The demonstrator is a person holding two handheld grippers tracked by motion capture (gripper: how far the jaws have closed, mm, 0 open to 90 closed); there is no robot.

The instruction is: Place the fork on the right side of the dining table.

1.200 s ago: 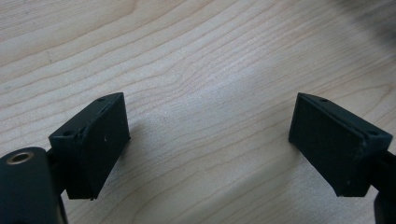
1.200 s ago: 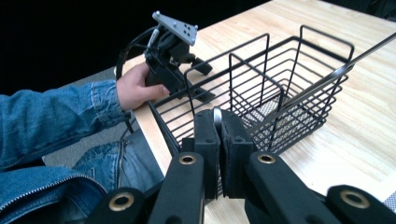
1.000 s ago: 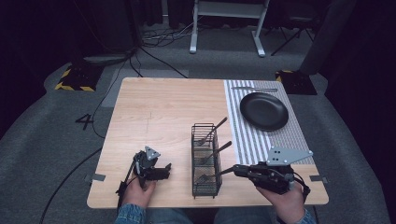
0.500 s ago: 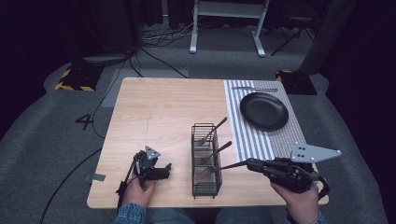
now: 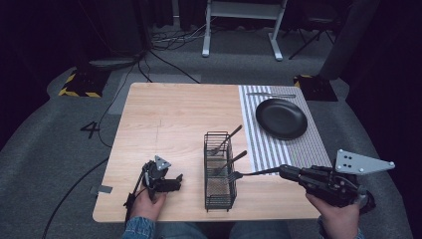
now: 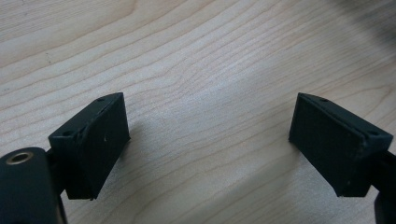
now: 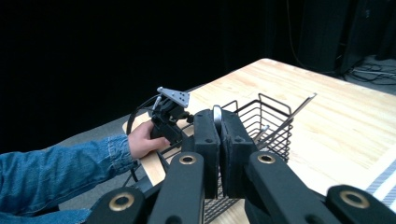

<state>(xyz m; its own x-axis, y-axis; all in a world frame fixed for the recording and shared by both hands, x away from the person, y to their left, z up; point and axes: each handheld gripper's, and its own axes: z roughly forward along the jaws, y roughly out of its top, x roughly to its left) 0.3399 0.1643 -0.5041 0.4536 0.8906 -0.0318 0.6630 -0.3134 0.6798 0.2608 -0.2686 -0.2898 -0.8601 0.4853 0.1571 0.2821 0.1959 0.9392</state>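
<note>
Two forks stand leaning in the wire basket (image 5: 219, 172) near the front edge of the wooden table (image 5: 174, 114), their handles pointing up and to the right; a third fork (image 5: 254, 173) is held out level just right of the basket, its tines at the basket's right wall and its handle running right into the right gripper (image 5: 287, 171); whether the tines touch the wire cannot be told. In the right gripper view the two black pads (image 7: 207, 142) are pressed together on the fork's handle (image 7: 217, 114), whose rounded metal end shows between them, with the basket (image 7: 261, 121) beyond. The right gripper sits at the near right of the table, past the striped mat (image 5: 278, 144); a black plate (image 5: 281, 118) lies on the mat's far part, and a piece of cutlery (image 5: 271, 94) lies beyond the plate at the mat's far edge. The left gripper (image 5: 171, 183) rests on the table at the near left, well apart from the basket; in the left gripper view its pads (image 6: 93, 140) stand wide apart over bare wood (image 6: 205, 93), nothing between them; the right gripper view also shows that left gripper (image 7: 170, 112) in a hand (image 7: 142, 140) with a denim sleeve (image 7: 56, 165).
</note>
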